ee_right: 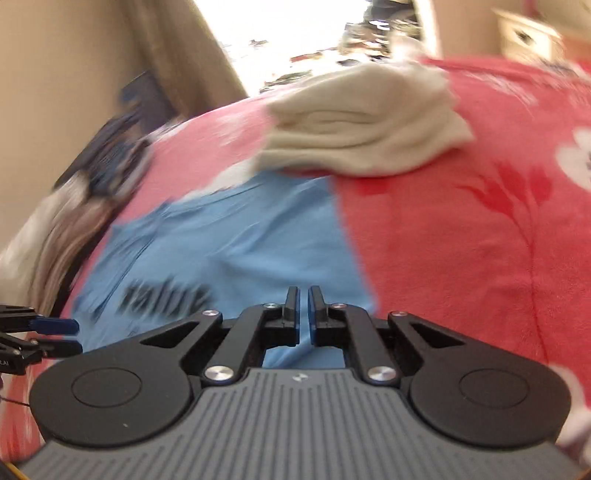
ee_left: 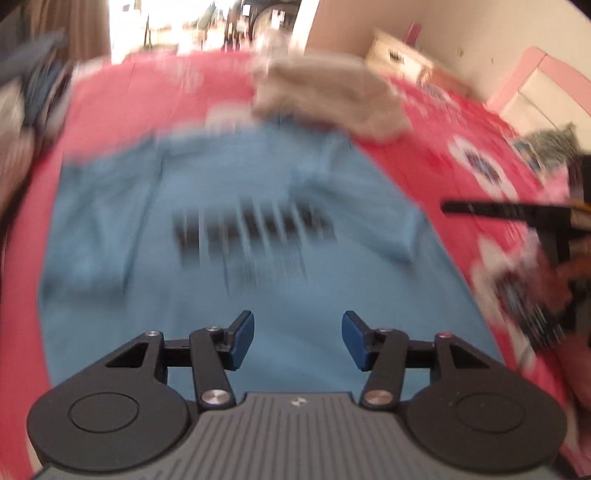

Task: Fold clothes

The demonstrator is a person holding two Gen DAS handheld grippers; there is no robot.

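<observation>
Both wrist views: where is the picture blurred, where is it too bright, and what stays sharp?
Left wrist view: the blue shirt and its dark print are smeared by motion, the doorway is washed out white, the left gripper stays sharp. Right wrist view: the left side blurs most, the beige cloth is softer, the right gripper is crisp.

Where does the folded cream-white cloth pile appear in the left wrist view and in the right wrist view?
Left wrist view: the folded cream-white cloth pile lies upper centre, just beyond the far edge of the light blue printed T-shirt.
Right wrist view: the pile sits upper centre-right, again beyond the T-shirt.
Shared landmark: the red floral bedspread under both.
</observation>
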